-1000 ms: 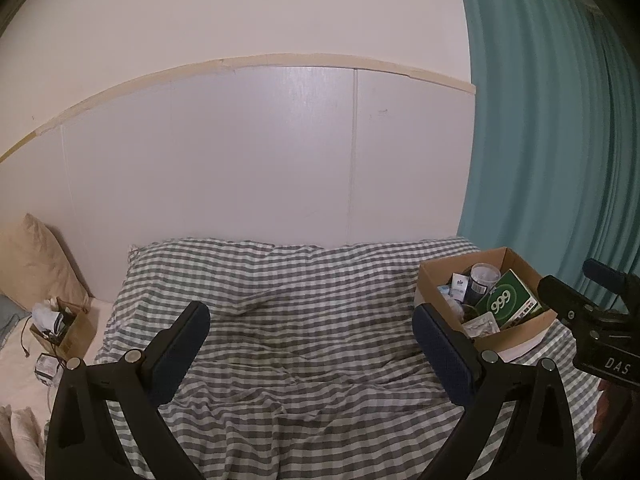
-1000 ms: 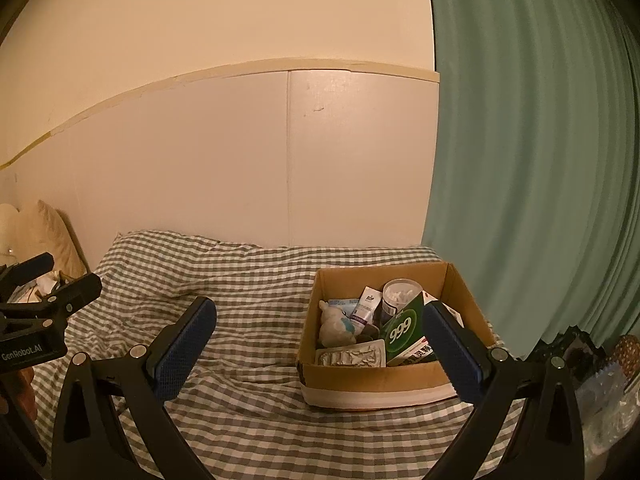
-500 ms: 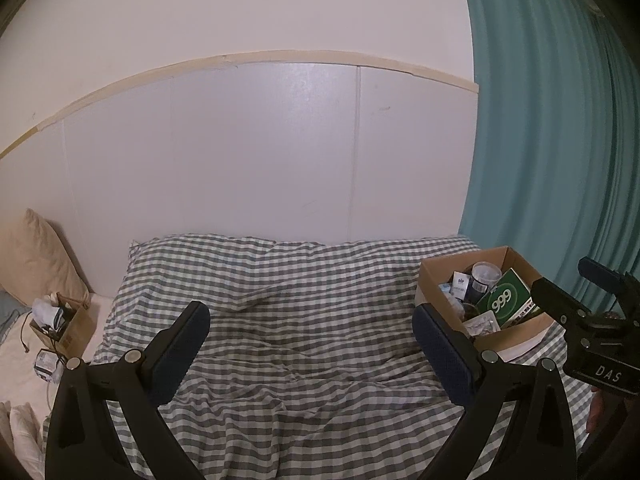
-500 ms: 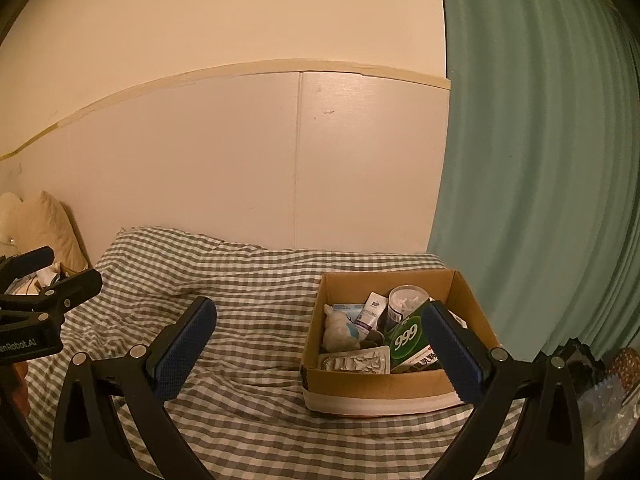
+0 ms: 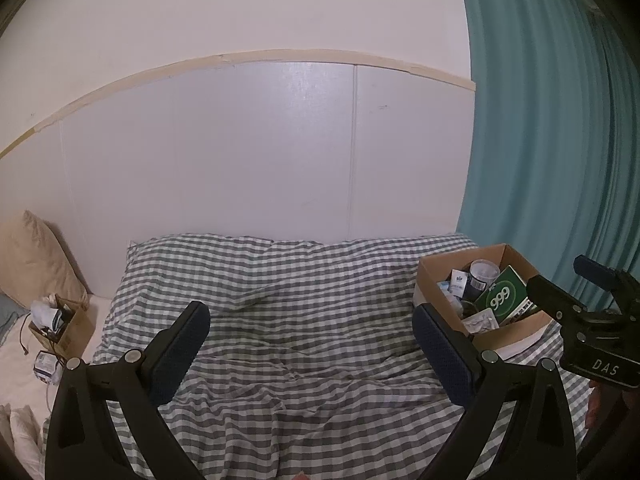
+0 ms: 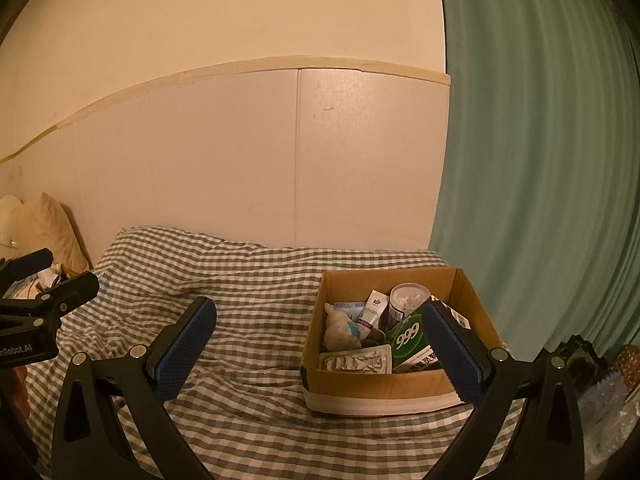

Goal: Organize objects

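Observation:
A brown cardboard box (image 6: 384, 388) sits on the checked bed cover (image 6: 248, 328) at the right, also in the left wrist view (image 5: 436, 280). Inside lie a green "999" carton (image 6: 408, 336), a white tube (image 6: 374, 312), a round jar (image 6: 406, 300), a small plush toy (image 6: 338, 326) and a blister pack (image 6: 356, 360). My right gripper (image 6: 316, 352) is open and empty, in front of the box. My left gripper (image 5: 312, 352) is open and empty over the middle of the bed.
A white panelled wall (image 5: 260, 152) backs the bed and a teal curtain (image 6: 540, 160) hangs at the right. At the left are a beige pillow (image 5: 32, 256) and a small box of clutter (image 5: 60, 328). Bags (image 6: 600, 380) lie at the far right.
Both grippers have shifted slightly, and the box sits a little further right and lower in the right wrist view. Both jaws stay open.

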Demonstrator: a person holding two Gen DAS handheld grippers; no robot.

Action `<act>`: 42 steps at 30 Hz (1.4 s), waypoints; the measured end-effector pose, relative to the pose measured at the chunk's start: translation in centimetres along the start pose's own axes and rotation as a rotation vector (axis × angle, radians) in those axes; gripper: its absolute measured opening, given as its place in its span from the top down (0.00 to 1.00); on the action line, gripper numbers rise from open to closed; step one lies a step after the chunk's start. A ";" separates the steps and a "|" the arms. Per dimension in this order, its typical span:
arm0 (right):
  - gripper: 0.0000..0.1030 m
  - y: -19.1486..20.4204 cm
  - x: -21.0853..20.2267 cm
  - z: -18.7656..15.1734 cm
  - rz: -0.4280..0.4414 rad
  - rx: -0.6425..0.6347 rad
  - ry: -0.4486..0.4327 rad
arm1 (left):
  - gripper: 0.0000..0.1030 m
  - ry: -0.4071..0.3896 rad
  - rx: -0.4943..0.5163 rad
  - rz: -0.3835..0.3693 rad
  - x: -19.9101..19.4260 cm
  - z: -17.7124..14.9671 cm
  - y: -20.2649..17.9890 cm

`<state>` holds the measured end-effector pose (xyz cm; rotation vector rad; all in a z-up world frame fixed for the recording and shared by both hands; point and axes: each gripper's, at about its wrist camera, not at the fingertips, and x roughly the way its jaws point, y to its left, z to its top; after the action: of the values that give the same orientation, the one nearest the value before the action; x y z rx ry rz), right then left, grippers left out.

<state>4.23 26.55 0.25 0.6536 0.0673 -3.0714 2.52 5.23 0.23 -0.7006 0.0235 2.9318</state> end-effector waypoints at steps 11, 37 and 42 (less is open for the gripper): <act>0.00 -0.1 0.1 -0.2 0.002 -0.001 0.012 | 0.00 0.000 -0.004 0.007 0.0 -0.1 -0.1; 0.00 -0.3 0.4 -0.2 0.011 0.002 0.019 | 0.00 0.013 -0.004 0.024 0.1 -0.3 -0.3; 0.00 -0.3 0.3 -0.3 0.013 0.004 0.023 | 0.00 0.014 -0.005 0.023 0.1 -0.2 -0.2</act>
<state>4.02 26.88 -0.10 0.6868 0.0567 -3.0532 2.53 5.46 0.04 -0.7268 0.0261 2.9491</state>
